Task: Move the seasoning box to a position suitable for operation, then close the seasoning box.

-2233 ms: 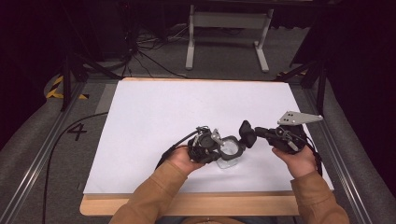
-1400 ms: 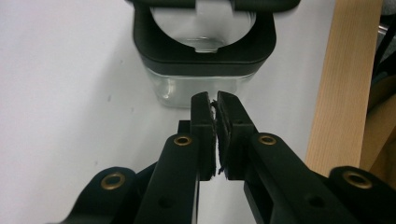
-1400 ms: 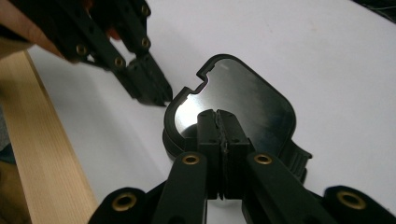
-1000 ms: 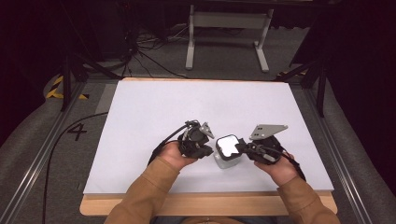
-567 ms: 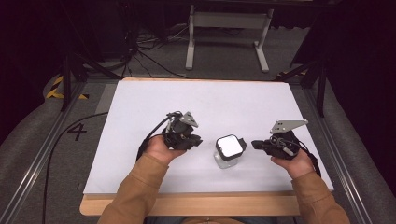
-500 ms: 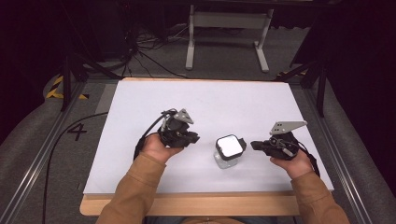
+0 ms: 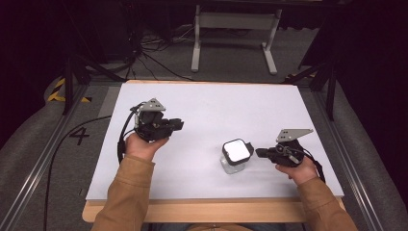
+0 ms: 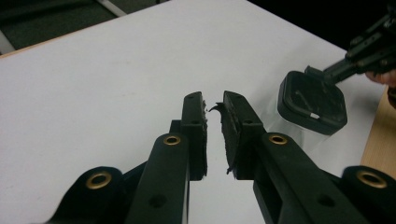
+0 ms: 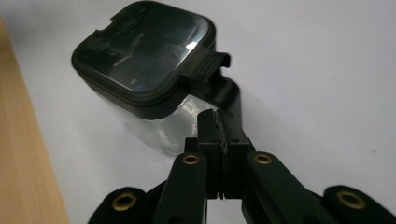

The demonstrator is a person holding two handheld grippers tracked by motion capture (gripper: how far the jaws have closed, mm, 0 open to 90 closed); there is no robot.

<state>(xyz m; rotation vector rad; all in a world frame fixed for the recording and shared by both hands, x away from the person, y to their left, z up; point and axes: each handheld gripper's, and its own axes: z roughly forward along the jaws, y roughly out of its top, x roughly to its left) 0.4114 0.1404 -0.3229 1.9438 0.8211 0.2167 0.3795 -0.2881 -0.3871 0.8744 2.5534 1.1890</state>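
The clear jar (image 7: 234,161) with its dark latch lid (image 9: 142,51) stands near the table's (image 7: 216,106) front edge, between the left gripper (image 7: 179,125), jaws parted and just opened on nothing, and the right gripper (image 7: 259,152), clenched by the latch tab (image 9: 212,63), whose nudge could tip it.

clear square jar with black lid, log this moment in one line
clear square jar with black lid: upright on white table | right gripper: shut, at lid latch | left gripper: apart from jar, jaws just opening, nothing between
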